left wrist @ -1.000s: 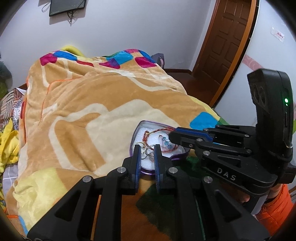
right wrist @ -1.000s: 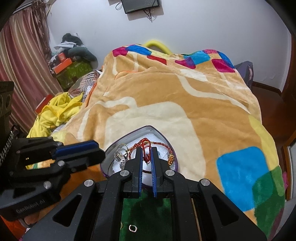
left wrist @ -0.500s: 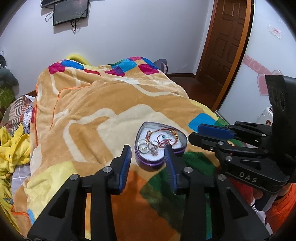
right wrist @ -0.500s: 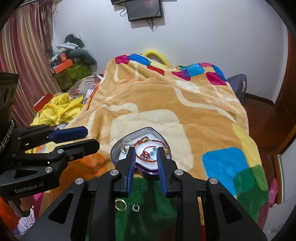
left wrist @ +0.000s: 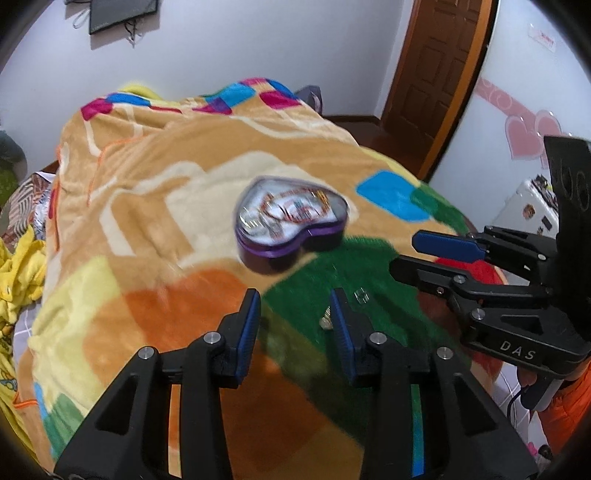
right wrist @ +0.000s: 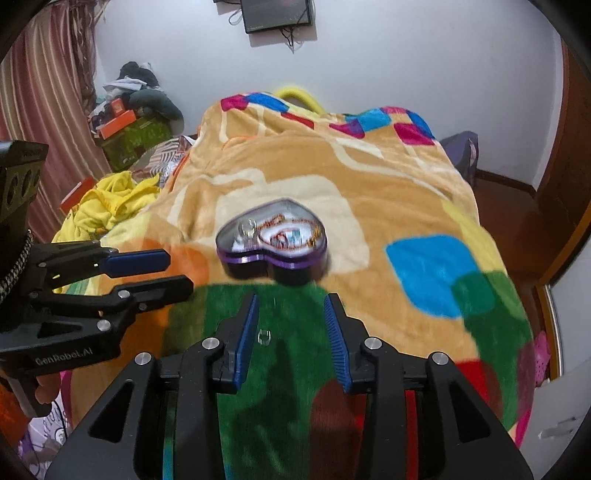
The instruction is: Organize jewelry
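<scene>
A purple heart-shaped tin (left wrist: 291,225) sits on the patterned blanket and holds bracelets and rings; it also shows in the right wrist view (right wrist: 272,240). My left gripper (left wrist: 295,314) is open and empty, well short of the tin. My right gripper (right wrist: 290,325) is open and empty, also short of the tin. A small ring (right wrist: 263,336) lies on the green patch between the right fingers. Two small rings (left wrist: 360,295) (left wrist: 325,322) lie on the green patch by the left gripper's right finger. The right gripper appears at the right of the left wrist view (left wrist: 424,254).
The blanket (right wrist: 332,177) covers the whole bed. Yellow clothes (right wrist: 110,199) and boxes (right wrist: 122,122) lie at the bed's left side. A brown door (left wrist: 432,66) stands at the far right. A screen hangs on the wall (right wrist: 277,14).
Both grippers have opened and pulled back from the tin. The jewelry they held over the tin now lies inside it. Loose rings on the green patch have come into view.
</scene>
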Tool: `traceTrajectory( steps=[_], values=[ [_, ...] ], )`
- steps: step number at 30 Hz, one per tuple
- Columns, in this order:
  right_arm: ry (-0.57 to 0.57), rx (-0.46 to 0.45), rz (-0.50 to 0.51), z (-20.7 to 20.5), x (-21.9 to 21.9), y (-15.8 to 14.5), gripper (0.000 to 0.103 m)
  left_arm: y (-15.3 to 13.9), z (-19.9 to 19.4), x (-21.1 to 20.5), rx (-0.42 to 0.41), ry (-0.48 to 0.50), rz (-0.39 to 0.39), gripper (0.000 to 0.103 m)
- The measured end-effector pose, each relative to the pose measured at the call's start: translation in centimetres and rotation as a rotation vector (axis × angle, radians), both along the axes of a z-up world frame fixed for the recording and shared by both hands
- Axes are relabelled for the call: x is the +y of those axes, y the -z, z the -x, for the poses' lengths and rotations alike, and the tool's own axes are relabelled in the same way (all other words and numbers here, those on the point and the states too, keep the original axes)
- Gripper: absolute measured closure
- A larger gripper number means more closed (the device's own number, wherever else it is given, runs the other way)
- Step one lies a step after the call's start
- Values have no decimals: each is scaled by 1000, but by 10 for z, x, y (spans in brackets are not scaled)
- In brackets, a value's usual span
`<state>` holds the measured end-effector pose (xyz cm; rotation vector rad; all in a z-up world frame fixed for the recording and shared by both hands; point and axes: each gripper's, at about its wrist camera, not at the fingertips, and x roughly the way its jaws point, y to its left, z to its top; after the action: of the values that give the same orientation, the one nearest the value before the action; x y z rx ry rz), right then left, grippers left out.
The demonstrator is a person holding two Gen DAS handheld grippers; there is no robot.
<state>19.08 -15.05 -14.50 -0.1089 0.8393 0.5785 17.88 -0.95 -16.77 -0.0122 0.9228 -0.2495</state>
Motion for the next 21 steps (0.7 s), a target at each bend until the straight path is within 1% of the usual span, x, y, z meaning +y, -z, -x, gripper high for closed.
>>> traceTrajectory(
  steps=[6, 10, 11, 13, 15, 18, 21],
  values=[
    [15, 30, -4, 7, -7, 11, 70, 21, 0, -20, 48, 49, -20, 65],
    [27, 34, 0, 9, -14, 15, 70, 29, -4, -29, 70, 67, -30, 65],
    [29, 36, -1, 9, -15, 15, 70, 30, -5, -30, 71, 69, -31, 66],
    [30, 44, -12, 9, -18, 16, 70, 34, -8, -32, 81, 72, -33, 74],
    [28, 46, -18, 9, -19, 17, 70, 37, -12, -32, 88, 67, -29, 78],
    [16, 54, -22, 10, -16, 20, 70, 37, -13, -30, 86, 61, -11, 79],
    [-5, 63, -18, 10, -10, 24, 70, 33, -9, -26, 64, 46, -5, 79]
  ],
)
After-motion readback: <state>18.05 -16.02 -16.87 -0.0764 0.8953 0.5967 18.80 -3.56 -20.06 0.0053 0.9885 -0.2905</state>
